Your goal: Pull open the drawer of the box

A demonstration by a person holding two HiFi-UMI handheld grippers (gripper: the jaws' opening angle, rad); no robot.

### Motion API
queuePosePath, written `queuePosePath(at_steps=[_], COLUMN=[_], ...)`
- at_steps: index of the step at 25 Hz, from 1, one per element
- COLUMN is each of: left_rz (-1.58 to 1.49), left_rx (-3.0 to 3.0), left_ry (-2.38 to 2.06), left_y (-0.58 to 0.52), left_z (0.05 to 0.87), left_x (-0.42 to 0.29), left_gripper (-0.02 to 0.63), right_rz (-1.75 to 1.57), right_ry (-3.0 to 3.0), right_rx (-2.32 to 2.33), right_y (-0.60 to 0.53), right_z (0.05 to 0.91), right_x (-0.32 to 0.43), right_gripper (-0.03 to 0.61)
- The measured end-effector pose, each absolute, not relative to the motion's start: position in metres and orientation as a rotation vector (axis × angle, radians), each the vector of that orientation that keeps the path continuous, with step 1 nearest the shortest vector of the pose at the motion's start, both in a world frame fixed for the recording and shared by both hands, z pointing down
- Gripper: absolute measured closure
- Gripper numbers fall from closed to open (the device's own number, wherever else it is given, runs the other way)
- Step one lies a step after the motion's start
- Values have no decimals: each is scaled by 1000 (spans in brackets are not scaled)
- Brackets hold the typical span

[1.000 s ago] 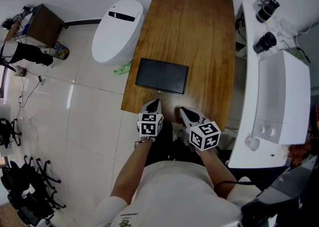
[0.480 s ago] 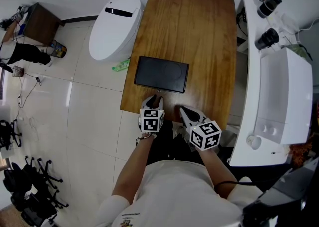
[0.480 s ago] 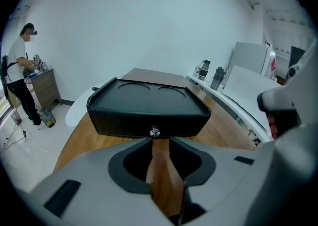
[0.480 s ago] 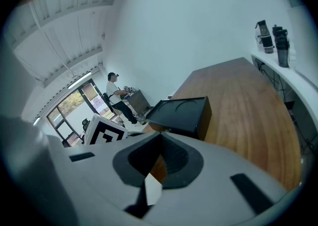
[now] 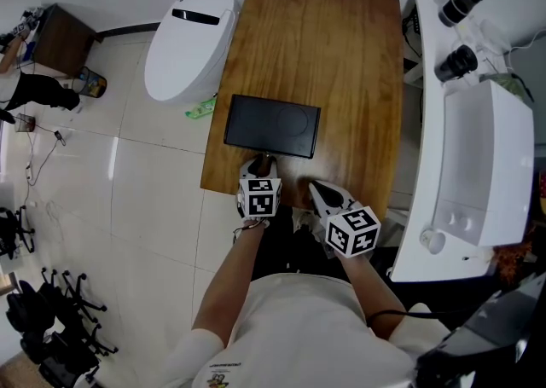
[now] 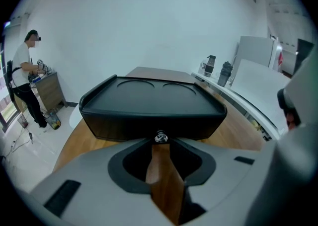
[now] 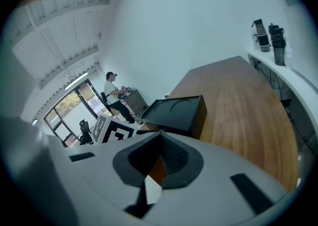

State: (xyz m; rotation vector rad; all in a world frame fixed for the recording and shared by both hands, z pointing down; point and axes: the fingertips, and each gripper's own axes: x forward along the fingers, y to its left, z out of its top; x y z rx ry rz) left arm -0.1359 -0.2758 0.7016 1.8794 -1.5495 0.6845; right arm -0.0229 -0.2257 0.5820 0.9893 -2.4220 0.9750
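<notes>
The left claw (image 6: 160, 146) stands spread, its jaws having just been opening, and the small faceted knob (image 6: 160, 137) sits right at the mouth of the gap, between the tips, with the pads not yet pressing on it. The claw is lined up straight on and angled down toward the knob, probably so that one squeeze takes hold and a pull back toward the person brings the drawer (image 6: 149, 124) out. The right claw (image 7: 160, 156) waits off to the side above the near table edge; its tips look pressed together with nothing in them, and it seems to be kept clear of the pull. The box (image 6: 151, 102) is black, low and wide, with a raised rim on top and two shallow round hollows in the lid. Its drawer front faces the person and looks flush with the body, so the drawer reads as closed. The box stands on the wooden table (image 5: 341, 54) near the left edge, towards the person's end.
</notes>
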Motion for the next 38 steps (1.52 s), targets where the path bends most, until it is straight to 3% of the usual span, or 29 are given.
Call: queuePosePath(at_steps=[38], left_rz=[718], left_rx=[1824], left_ry=[-1606], left_y=[-267], left_z=[706], left_x=[-134], left_gripper=[546], right_rz=[977], right_ry=[-2413], right_rx=[983], right_y=[-222], right_z=[585], right_x=[-15], right_gripper=[591])
